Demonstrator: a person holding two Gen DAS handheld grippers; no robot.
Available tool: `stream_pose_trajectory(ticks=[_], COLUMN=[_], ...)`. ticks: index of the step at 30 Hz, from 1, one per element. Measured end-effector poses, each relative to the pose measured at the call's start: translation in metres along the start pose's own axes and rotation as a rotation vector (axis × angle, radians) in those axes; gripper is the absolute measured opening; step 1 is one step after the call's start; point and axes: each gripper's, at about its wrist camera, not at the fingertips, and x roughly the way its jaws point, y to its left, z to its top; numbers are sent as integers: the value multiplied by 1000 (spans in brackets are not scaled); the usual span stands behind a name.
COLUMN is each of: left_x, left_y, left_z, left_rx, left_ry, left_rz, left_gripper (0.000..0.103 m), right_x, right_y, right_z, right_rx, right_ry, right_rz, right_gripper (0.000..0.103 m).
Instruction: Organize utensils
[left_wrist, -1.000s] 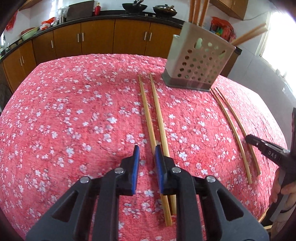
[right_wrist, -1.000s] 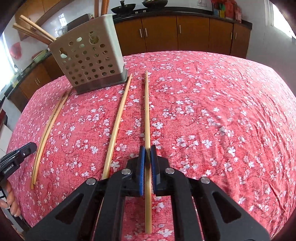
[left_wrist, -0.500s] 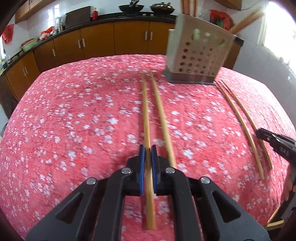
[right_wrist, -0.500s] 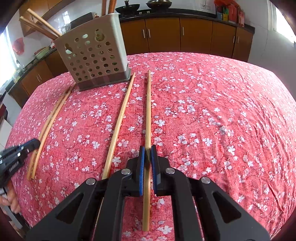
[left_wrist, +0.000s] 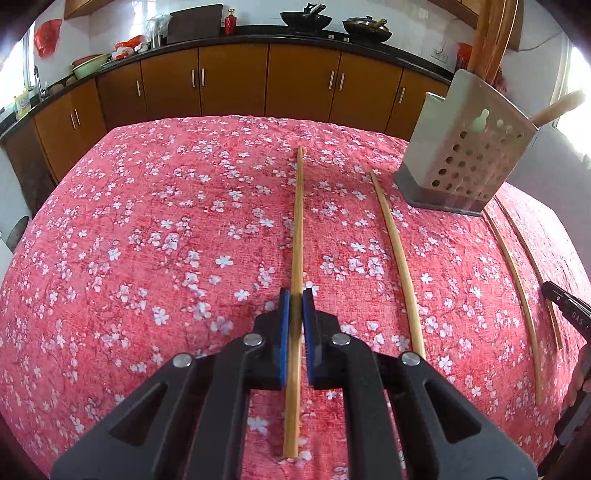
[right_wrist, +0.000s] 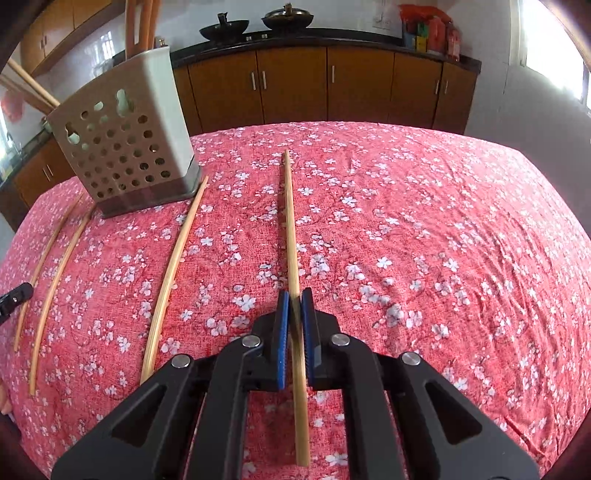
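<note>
- the left tongs (left_wrist: 295, 299) are pinching shut on a chopstick (left_wrist: 297, 206), blue pads pressing it from both sides, the stick running straight ahead over the table (left_wrist: 147, 229) with its red flowered cloth.
- the right tongs (right_wrist: 294, 299) are doing the same, closed tight on a second chopstick (right_wrist: 290, 206) that is pointing away toward the brown cabinets (right_wrist: 295, 85).
- in the left wrist view a loose chopstick (left_wrist: 397, 258) is lying just to the right of the gripped one, its far tip near the base of the perforated holder (left_wrist: 469, 162).
- two more thin sticks (left_wrist: 517, 280) are lying together further right, beside the holder, with the tip of the other tongs showing near them at the frame edge.
- the holder is standing upright on the table, already carrying several chopsticks (left_wrist: 491, 33) that are sticking up out of its top.
- in the right wrist view the holder is sitting at the far left, one loose stick touching its base corner.
</note>
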Motion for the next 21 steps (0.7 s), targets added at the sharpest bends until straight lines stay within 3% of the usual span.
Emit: stream_pose_trajectory(ticks=[7,13,21], left_x=[-5,-6,-3], left_y=[10,3,-2], left_z=[0,1,3], left_rx=[-43,-18,-23], left_ry=[-3,-1,-1], left_rz=[-41,-6,-12], left_gripper=[9,10,10], right_x=[-1,0,0], right_y=[-1,-1,-2], right_z=[-1,-1,-1], right_rx=[12,13,17], right_ry=[0,0,0], right_rz=[11,12,15], right_gripper=[9,9,9])
